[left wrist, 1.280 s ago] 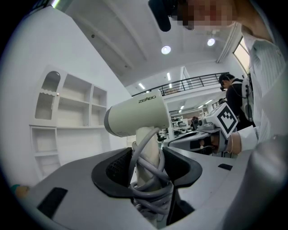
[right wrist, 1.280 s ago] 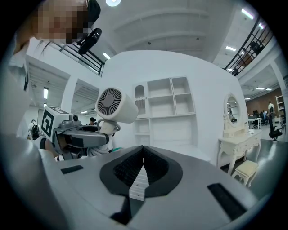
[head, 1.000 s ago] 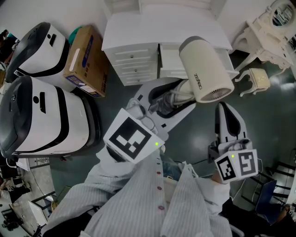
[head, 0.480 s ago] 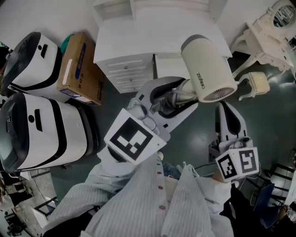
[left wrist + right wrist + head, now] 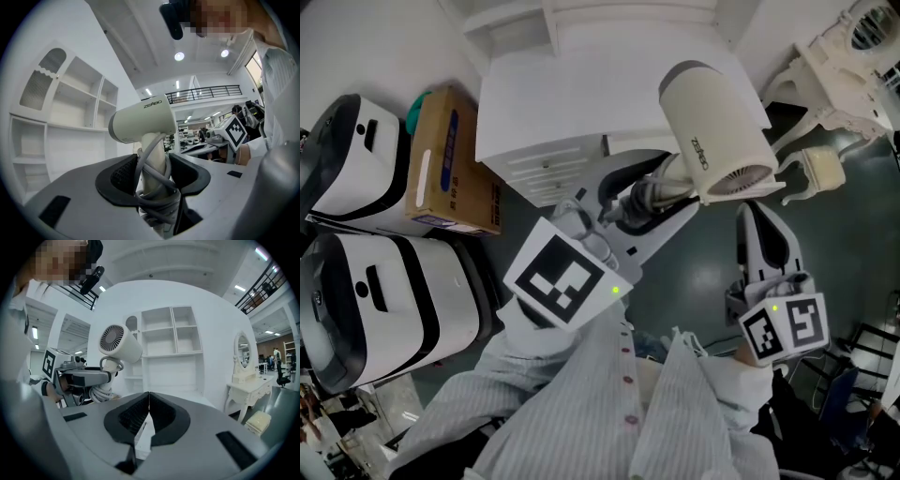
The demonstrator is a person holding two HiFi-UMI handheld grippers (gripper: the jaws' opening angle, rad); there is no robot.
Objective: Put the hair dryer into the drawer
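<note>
Striped shirt (image 5: 609,412), mine, nearest the head camera, with buttons down the front.

Left tongs (image 5: 152,176): clamped on the handle of the hair dryer (image 5: 717,141). A grey cord (image 5: 154,187) is looped round that handle and caught between the pads with it.

Right tongs (image 5: 148,413): pressed together, nothing between them, held apart from the dryer at its right.

Hair dryer: cream barrel with a grey band at one end. It is lifted clear of the floor (image 5: 694,272), barrel above the handle, and the grille end faces the right tongs. From the head view it overlaps the right front of the dresser (image 5: 572,94).

Dresser: white, with a stack of shut drawers (image 5: 548,169) on its left side; the right side is hidden behind the dryer.

Cardboard box (image 5: 450,164): on the floor, just left of the dresser.

Two white-and-black machines (image 5: 384,291): left of the box.

Vanity (image 5: 853,56): white, ornate, far right, with a cushioned stool (image 5: 820,169) beside it.
</note>
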